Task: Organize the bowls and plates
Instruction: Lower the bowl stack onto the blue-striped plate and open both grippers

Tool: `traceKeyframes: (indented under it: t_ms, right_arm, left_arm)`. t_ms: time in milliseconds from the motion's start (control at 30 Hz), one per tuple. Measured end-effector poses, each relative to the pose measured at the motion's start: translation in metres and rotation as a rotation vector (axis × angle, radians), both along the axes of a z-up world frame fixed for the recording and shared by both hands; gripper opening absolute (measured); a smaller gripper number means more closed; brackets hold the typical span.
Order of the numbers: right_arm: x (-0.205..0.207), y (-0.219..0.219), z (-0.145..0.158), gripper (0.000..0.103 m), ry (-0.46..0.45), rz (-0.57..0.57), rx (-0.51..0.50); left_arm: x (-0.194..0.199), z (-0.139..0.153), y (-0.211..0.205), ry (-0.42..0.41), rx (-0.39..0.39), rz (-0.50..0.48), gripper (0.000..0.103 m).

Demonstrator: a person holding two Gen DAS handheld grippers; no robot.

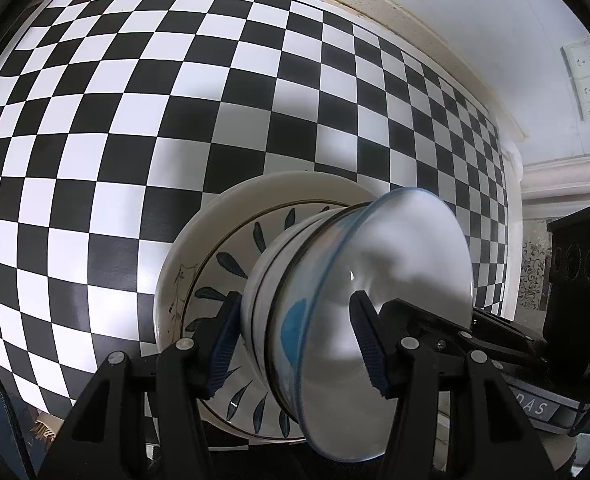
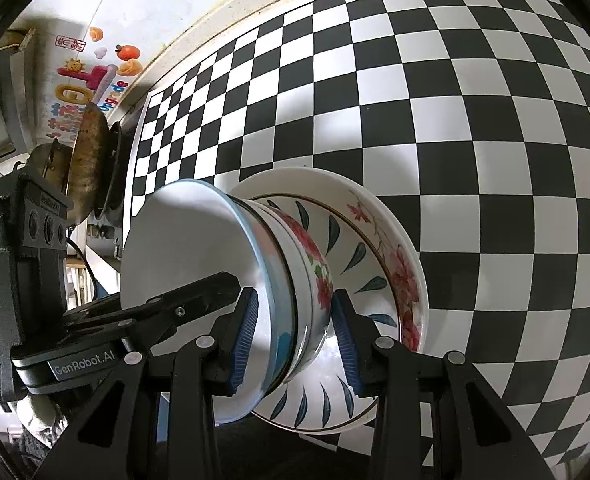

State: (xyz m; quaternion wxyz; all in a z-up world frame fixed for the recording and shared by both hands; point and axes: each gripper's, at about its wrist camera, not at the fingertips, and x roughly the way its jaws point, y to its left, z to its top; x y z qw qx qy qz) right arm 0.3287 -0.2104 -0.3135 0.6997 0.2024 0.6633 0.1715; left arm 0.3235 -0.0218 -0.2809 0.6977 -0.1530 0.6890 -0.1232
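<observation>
While both tongs clamp the bowl stack (image 1: 335, 300) on the plates (image 1: 199, 240) | left tongs (image 1: 291, 348), right tongs (image 2: 295, 336) | step: stacking | next: release evenly.

a stack of bowls (image 1: 335, 300) sits in a plate (image 1: 199, 248), which lies on the checkered mat (image 1: 135, 120). the left gripper (image 1: 295, 344) and the right gripper (image 2: 295, 336) straddle the stack from opposite sides.

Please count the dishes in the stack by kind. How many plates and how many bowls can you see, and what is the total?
Plates: 2, the plain white plate at the bottom and the blue-leaf plate on it.
Bowls: 2, the flowered bowl and the blue-rimmed white bowl nested on top.
Total: 4 dishes, as far as the two views show.
</observation>
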Motion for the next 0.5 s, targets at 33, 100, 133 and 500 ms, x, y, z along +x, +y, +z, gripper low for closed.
traceKeyframes:
  t_ms: [33,100,133,500]
  right_arm:
    - [0.000,0.000,0.000,0.041,-0.001,-0.002,-0.002]
    - [-0.001,0.000,0.002,0.041,-0.001,-0.004,-0.005]
    - [-0.002,0.000,0.002,0.041,-0.002,-0.005,-0.007]
    - [-0.012,0.012,0.028,0.045,-0.068,0.019,-0.158]
  left_arm:
    - [0.000,0.001,0.000,0.000,0.001,0.001,0.051]
    - [-0.001,0.001,0.000,-0.002,0.003,-0.001,0.051]
    - [-0.001,0.002,0.000,-0.004,0.005,-0.004,0.051]
    - [-0.011,0.030,0.009,-0.078,0.180,-0.008,0.054]
